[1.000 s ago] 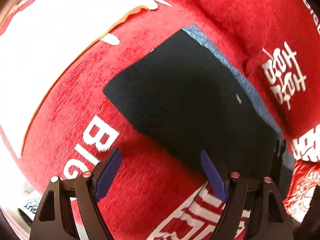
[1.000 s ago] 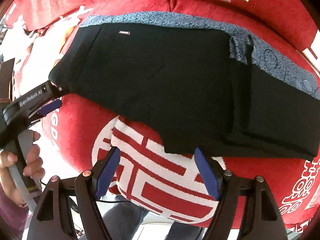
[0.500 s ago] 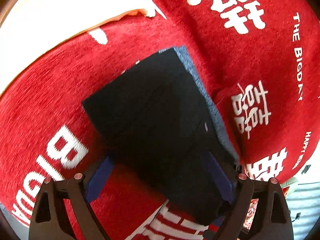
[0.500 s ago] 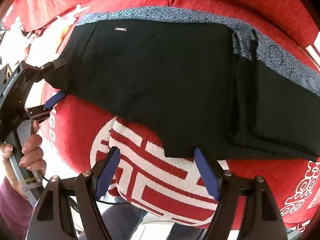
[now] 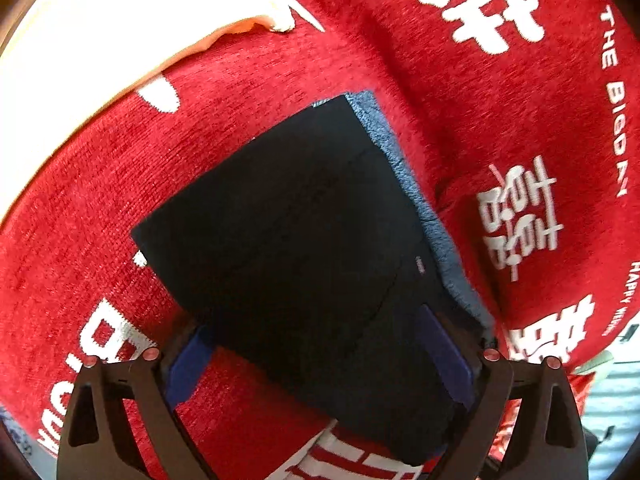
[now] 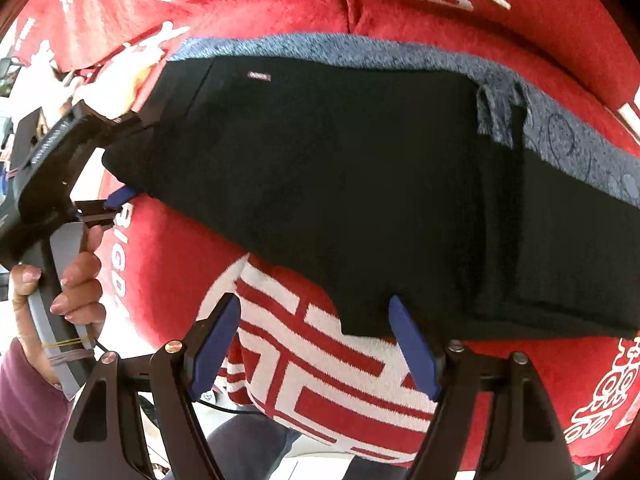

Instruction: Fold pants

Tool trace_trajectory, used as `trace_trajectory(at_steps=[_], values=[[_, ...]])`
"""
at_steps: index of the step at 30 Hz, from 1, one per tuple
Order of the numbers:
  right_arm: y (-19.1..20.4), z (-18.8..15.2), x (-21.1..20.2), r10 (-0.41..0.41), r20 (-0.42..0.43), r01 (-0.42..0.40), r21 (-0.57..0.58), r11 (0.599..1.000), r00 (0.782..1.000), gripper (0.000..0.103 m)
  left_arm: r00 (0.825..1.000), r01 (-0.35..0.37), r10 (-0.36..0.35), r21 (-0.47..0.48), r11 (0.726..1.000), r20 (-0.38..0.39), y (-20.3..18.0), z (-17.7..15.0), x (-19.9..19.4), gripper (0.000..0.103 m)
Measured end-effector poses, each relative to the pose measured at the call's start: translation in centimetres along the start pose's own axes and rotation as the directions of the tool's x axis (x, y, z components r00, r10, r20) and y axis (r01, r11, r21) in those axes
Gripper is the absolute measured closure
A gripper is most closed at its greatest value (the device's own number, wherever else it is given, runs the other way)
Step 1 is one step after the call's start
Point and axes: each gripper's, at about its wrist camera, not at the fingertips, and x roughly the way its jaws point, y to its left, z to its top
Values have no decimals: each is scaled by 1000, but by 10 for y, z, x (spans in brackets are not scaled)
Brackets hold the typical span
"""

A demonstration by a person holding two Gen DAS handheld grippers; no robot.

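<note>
Black pants (image 5: 300,240) lie folded lengthwise on a red blanket, with a blue-grey patterned layer (image 5: 404,168) showing along their far edge. My left gripper (image 5: 316,360) straddles one end of them, and its jaws are opening with the cloth between the blue pads. In the right wrist view the same pants (image 6: 340,180) stretch across the picture, and the left gripper (image 6: 128,158) sits at their left end. My right gripper (image 6: 314,344) is open at the near edge, with a black corner of cloth just beyond its fingertips.
The red blanket (image 5: 460,100) has white characters and a red-and-white emblem (image 6: 320,368) near the front edge. A white cloth (image 5: 100,40) lies at the far left. A hand (image 6: 64,280) in a purple sleeve holds the left gripper's handle.
My left gripper has turned and slid over the end of the pants, and its jaws have spread wider around the cloth. The right gripper has stayed put.
</note>
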Motion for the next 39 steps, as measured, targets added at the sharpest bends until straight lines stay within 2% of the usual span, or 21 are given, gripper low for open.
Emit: trace_trajectory(at_steps=[2, 4, 6, 7, 8, 9, 10, 13, 15, 17, 19, 21, 24, 27, 32, 33, 34, 35, 36, 39], values=[[-2, 5, -1, 5, 5, -5, -2, 1000, 1000, 23, 998, -50, 50, 11, 999, 30, -4, -1, -3, 27], [-5, 13, -4, 11, 17, -11, 0, 1000, 1000, 23, 992, -120, 118, 52, 991, 47, -7, -2, -4, 57], [-9, 20, -10, 11, 34, -11, -2, 1000, 999, 23, 982, -183, 173, 140, 973, 80, -16, -6, -5, 62], [-11, 25, -13, 12, 42, -12, -3, 1000, 999, 23, 972, -225, 202, 222, 949, 120, -25, -12, -7, 64], [-14, 31, -17, 18, 48, -18, 0, 1000, 999, 22, 959, -273, 231, 304, 913, 165, -37, -20, -7, 64], [-16, 37, -20, 27, 53, -27, 1, 1000, 998, 22, 940, -330, 260, 396, 857, 221, -51, -30, -8, 65], [-17, 47, -25, 41, 58, -41, -1, 999, 997, 22, 916, -391, 279, 490, 779, 288, -66, -44, -8, 65], [-11, 76, -36, 83, 57, -81, -40, 996, 995, 21, 887, -456, 280, 602, 655, 368, -85, -69, -7, 65], [4, 101, -40, 133, 38, -129, -86, 988, 990, 20, 876, -479, 281, 637, 604, 392, -90, -78, -4, 65], [28, 129, -39, 183, -8, -182, -131, 974, 983, 19, 869, -493, 284, 652, 576, 406, -91, -83, -3, 65], [59, 155, -37, 229, -49, -235, -181, 955, 972, 18, 868, -495, 285, 653, 573, 408, -93, -83, -1, 65], [90, 173, -30, 254, -101, -271, -236, 933, 962, 16, 870, -491, 286, 649, 581, 402, -93, -80, 0, 65], [136, 185, -10, 233, -178, -278, -306, 910, 956, 16, 868, -494, 285, 656, 570, 406, -94, -80, 2, 65], [172, 192, 19, 171, -275, -266, -360, 894, 946, 16, 869, -493, 283, 658, 568, 407, -93, -81, 1, 65], [200, 197, 62, 14, -391, -188, -412, 892, 920, 16, 872, -486, 279, 651, 583, 401, -89, -80, 1, 65], [201, 197, 70, -24, -404, -162, -418, 894, 914, 20, 872, -486, 280, 652, 582, 401, -89, -79, 2, 65], [199, 195, 77, -60, -412, -135, -428, 894, 909, 31, 873, -485, 281, 653, 582, 398, -90, -79, 2, 65], [197, 192, 81, -88, -406, -112, -445, 888, 910, 66, 881, -471, 285, 657, 589, 377, -90, -78, 3, 65], [194, 190, 80, -93, -392, -105, -456, 884, 915, 83, 887, -461, 276, 660, 593, 371, -90, -77, 2, 65], [178, 185, 61, 1, -344, -154, -417, 896, 939, 85, 888, -457, 251, 686, 566, 385, -100, -83, -2, 65]])
